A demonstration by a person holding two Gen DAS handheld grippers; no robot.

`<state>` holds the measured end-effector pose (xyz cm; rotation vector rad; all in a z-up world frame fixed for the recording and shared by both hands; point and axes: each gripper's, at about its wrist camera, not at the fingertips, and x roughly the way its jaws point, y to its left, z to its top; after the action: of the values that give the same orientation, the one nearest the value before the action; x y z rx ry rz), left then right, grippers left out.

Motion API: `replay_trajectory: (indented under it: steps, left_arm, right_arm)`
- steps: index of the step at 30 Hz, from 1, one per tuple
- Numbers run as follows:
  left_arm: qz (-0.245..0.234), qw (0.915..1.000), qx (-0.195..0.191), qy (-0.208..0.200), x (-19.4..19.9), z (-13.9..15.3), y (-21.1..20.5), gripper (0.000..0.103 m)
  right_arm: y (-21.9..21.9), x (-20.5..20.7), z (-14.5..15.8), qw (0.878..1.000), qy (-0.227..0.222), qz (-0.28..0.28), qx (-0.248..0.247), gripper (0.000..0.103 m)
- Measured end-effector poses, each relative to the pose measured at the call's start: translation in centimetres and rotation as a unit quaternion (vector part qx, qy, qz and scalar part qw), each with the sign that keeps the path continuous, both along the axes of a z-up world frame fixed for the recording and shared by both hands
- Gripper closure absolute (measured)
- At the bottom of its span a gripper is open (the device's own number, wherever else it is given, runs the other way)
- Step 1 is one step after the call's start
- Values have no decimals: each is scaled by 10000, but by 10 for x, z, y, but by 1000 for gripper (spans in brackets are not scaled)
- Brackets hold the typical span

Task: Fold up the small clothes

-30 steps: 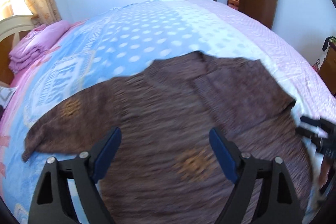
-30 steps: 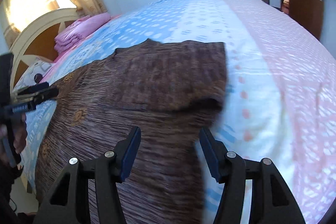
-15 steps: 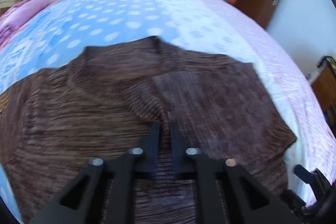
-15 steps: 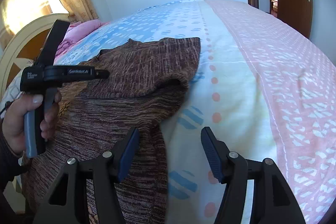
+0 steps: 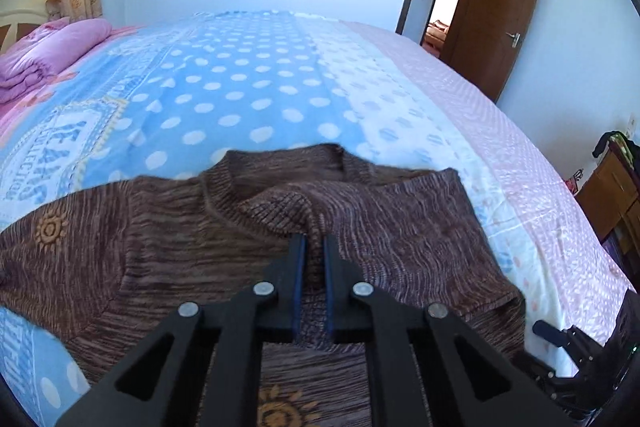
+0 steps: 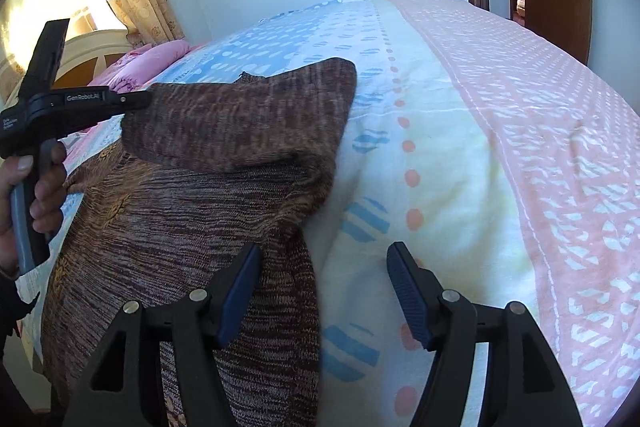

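A brown knit sweater (image 5: 168, 235) with orange sun motifs lies spread on the bed, its right sleeve folded across the chest. My left gripper (image 5: 315, 247) is shut on the cuff of that folded sleeve, just below the neckline. In the right wrist view the left gripper (image 6: 136, 101) holds the sleeve (image 6: 240, 123) lifted off the sweater's body. My right gripper (image 6: 324, 283) is open and empty, low over the sweater's right edge (image 6: 288, 307) and the bedsheet.
The bed (image 5: 248, 75) has a blue dotted, white and pink patterned cover. A folded pink quilt (image 5: 52, 51) lies by the headboard at left. A brown door (image 5: 500, 11) stands open at back right. A wooden cabinet (image 5: 612, 195) stands beside the bed.
My left gripper shut on the folded sleeve's cuff and now holds it raised near the neckline. My right gripper drew back toward the sweater's right edge and stayed open.
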<state>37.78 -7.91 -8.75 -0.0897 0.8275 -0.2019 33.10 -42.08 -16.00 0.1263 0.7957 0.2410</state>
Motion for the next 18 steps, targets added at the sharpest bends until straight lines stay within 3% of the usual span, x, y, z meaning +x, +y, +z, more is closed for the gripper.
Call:
replay_trajectory:
  steps: [6, 9, 12, 15, 18]
  left_arm:
    - [238, 9993, 132, 268, 10, -36, 16, 94]
    - [329, 9987, 93, 378, 14, -49, 22, 92]
    - [309, 9983, 100, 482, 13, -60, 23, 88]
    - [245, 9988, 287, 327, 8, -61, 20, 86]
    - [286, 9985, 312, 353, 11, -60, 21, 86]
  right_arm:
    - [-2, -1, 3, 10000, 41, -23, 63, 36]
    - [-6, 0, 6, 9962, 162, -605, -604, 36]
    - [-23, 1, 7, 9897, 239, -1089, -899, 36]
    - [-24, -5, 22, 9945, -160, -962, -389, 36]
    - [6, 7, 24, 9991, -147, -380, -129, 36]
